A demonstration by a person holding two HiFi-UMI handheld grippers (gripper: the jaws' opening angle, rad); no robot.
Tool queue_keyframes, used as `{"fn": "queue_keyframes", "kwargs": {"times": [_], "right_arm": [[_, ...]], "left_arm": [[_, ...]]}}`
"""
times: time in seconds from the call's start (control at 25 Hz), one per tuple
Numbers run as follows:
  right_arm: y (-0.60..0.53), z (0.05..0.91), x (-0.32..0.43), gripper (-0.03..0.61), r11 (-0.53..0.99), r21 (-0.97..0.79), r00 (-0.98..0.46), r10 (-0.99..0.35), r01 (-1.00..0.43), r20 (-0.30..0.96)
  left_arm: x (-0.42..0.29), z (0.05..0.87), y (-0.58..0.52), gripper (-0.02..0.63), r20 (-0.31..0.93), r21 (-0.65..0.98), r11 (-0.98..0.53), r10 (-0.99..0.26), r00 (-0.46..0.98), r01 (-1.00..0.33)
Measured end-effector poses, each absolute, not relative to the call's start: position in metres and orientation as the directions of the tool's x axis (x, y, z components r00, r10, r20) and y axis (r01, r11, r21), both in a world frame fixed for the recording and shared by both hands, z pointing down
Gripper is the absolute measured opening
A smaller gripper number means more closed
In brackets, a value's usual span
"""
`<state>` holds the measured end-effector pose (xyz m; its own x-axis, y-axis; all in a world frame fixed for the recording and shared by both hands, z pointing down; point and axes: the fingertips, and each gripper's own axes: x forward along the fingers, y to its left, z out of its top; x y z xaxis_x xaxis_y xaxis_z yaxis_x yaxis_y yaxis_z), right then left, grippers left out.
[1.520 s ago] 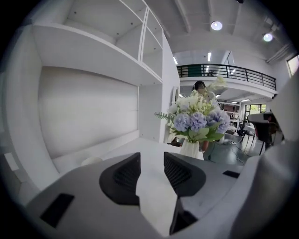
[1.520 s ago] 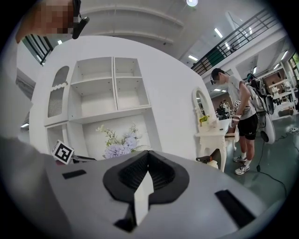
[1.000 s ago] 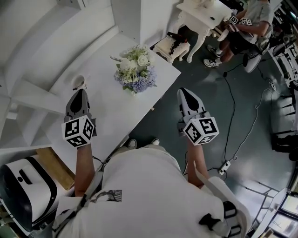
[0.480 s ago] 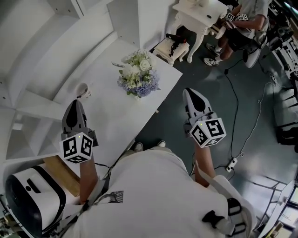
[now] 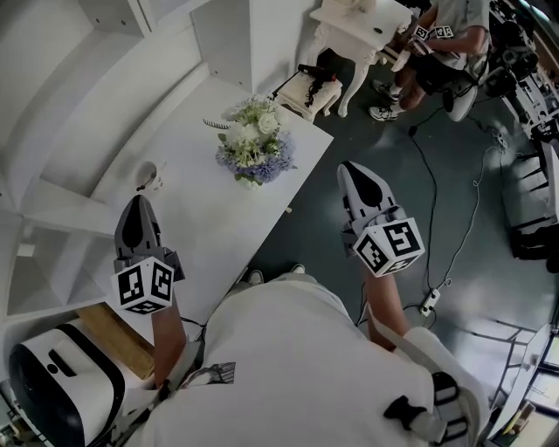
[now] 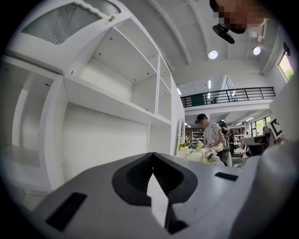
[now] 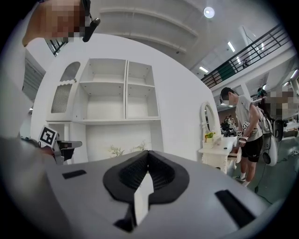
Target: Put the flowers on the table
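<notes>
A bouquet of white and lilac flowers [image 5: 253, 144] stands on the white table [image 5: 205, 218], near its far right corner. My left gripper [image 5: 137, 205] hovers over the table's near left part, well short of the bouquet, shut and empty. My right gripper [image 5: 354, 172] hangs off the table's right edge above the dark floor, also shut with nothing in it. In the left gripper view the jaws [image 6: 153, 158] meet and the flowers [image 6: 202, 153] show far ahead. The right gripper view shows closed jaws [image 7: 147, 158] and the left gripper's marker cube [image 7: 46, 136] at the left.
A small cup [image 5: 150, 175] and a white comb-like piece [image 5: 216, 124] lie on the table. White shelves [image 5: 105, 52] run along the left. Beyond stand a stool [image 5: 310, 87], a white dressing table [image 5: 358, 22] and a person [image 5: 450, 39]. Cables [image 5: 428, 301] cross the floor.
My left gripper has drawn back toward me, farther from the bouquet. The right gripper has stayed about where it was. The flowers have stayed on the table.
</notes>
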<state>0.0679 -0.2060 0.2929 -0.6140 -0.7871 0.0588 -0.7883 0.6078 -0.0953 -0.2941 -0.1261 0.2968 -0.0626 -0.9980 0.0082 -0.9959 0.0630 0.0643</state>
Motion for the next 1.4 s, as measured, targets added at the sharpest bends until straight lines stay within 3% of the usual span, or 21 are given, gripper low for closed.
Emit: {"fn": "queue_keyframes", "kwargs": {"times": [1.4], "right_arm": [[-0.175,0.300,0.054,0.009,0.561,-0.084,-0.566,-0.823,-0.824,0.053]], "left_arm": [[-0.273,0.307,-0.130,0.014,0.013,0.081,-0.076,-0.997,0.077,-0.994]]}}
